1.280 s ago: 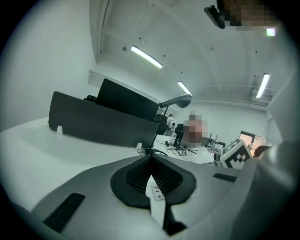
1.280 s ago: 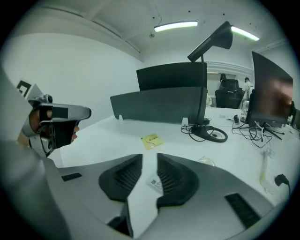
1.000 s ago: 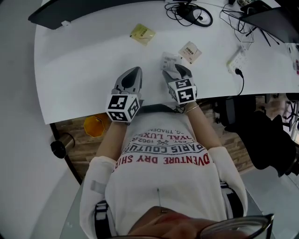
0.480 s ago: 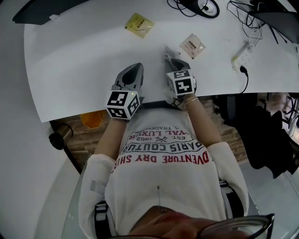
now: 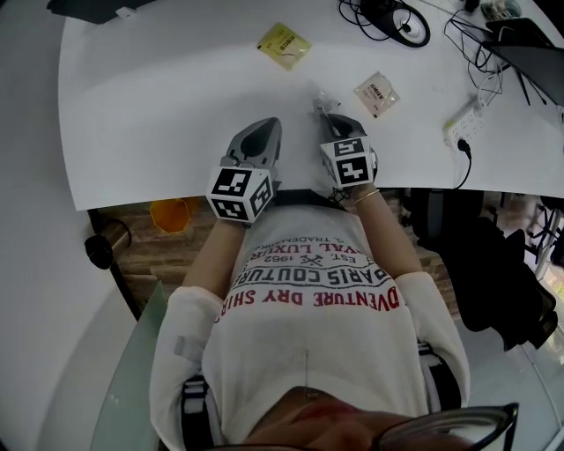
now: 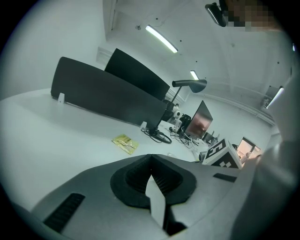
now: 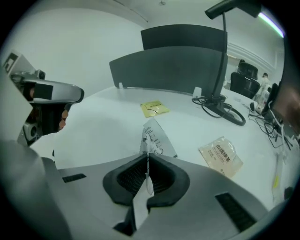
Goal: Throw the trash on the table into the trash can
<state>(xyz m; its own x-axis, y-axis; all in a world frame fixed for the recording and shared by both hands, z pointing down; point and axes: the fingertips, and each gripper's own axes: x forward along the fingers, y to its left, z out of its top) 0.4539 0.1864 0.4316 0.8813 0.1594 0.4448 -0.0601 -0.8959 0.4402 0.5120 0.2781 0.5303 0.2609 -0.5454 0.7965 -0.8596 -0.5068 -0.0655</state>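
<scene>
Gripping a thin whitish wrapper with black print, the right hand-held gripper has its jaws pressed together on the lower edge of it; these jaws have just been closing. The rest of the wrapper stands out beyond the tips, toward 12 o'clock in the right gripper view. In the head view this right hand-held gripper points down at the white table, near its front edge, and the wrapper shows just ahead of the tips.

The left hand-held gripper is beside it, at about 9 o'clock from the right one, apart from it and also over the front edge of the table. In the left gripper view its jaws are together and nothing is between them.

Two more pieces of trash lie flat on the table. A yellow packet is at about 11 o'clock from the right hand-held gripper, well apart from it. A beige packet with dark print is at about 1 o'clock, nearer.

A white power strip lies at 3 o'clock near the right edge of the table, and a coil of black cable lies at the far side. Under the table edge, at about 7 o'clock from the left hand-held gripper, an orange container stands on the floor.
</scene>
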